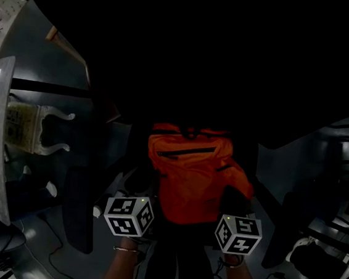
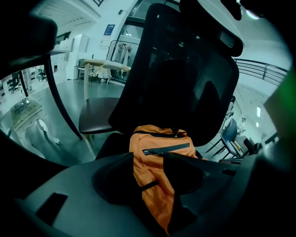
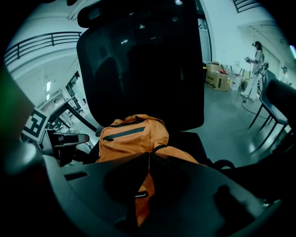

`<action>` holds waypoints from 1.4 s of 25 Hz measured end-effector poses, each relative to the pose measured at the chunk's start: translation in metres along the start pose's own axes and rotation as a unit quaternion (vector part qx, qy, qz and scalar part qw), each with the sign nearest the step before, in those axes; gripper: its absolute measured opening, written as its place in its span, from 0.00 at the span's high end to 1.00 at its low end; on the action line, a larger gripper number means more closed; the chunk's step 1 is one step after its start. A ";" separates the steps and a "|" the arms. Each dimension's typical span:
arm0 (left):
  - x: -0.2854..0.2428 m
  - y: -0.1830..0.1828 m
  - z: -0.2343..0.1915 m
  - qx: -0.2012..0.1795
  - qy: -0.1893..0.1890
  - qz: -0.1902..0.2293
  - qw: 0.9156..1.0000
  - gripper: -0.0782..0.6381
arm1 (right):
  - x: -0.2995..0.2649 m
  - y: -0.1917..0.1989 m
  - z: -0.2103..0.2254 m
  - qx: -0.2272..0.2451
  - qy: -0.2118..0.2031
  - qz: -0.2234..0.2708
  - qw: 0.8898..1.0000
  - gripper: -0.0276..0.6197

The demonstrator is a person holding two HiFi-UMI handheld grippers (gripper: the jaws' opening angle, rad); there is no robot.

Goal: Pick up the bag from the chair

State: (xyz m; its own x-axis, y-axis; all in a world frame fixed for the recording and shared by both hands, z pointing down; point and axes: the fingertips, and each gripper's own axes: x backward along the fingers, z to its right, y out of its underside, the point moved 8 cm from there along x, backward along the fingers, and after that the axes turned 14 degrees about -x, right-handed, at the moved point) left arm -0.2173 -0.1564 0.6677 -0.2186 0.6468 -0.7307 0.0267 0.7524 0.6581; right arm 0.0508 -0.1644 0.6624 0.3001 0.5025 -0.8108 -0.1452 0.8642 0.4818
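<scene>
1. Orange bag (image 1: pixel 189 174) leans on the black chair (image 2: pixel 185 78); I can barely see the seat in shadow.
2. Left gripper (image 2: pixel 149 158): jaws apart, bag between.
3. Right gripper (image 3: pixel 149 157): jaws pinching bag fabric.

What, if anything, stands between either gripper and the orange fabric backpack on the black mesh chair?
Nothing visible does: the left gripper has its jaws apart astride the orange fabric backpack, and the right gripper pinches its fabric.
</scene>
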 end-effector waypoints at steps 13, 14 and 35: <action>-0.051 -0.003 -0.026 0.015 0.010 -0.004 1.000 0.57 | -0.029 0.002 -0.004 0.000 0.003 -0.003 1.000 0.91; -0.055 -0.004 -0.027 0.015 0.013 -0.005 1.000 0.57 | -0.031 0.002 -0.004 -0.002 0.004 -0.001 1.000 0.91; -0.089 -0.004 -0.032 0.020 0.022 -0.017 0.999 0.55 | -0.053 -0.004 0.001 0.000 0.007 0.003 1.000 0.91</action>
State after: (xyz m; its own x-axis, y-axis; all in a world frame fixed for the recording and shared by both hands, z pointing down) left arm -0.2288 -0.2206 0.7357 -0.2632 0.6145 -0.7437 0.0566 0.7794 0.6240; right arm 0.0362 -0.1949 0.7037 0.2857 0.5086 -0.8123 -0.1466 0.8608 0.4874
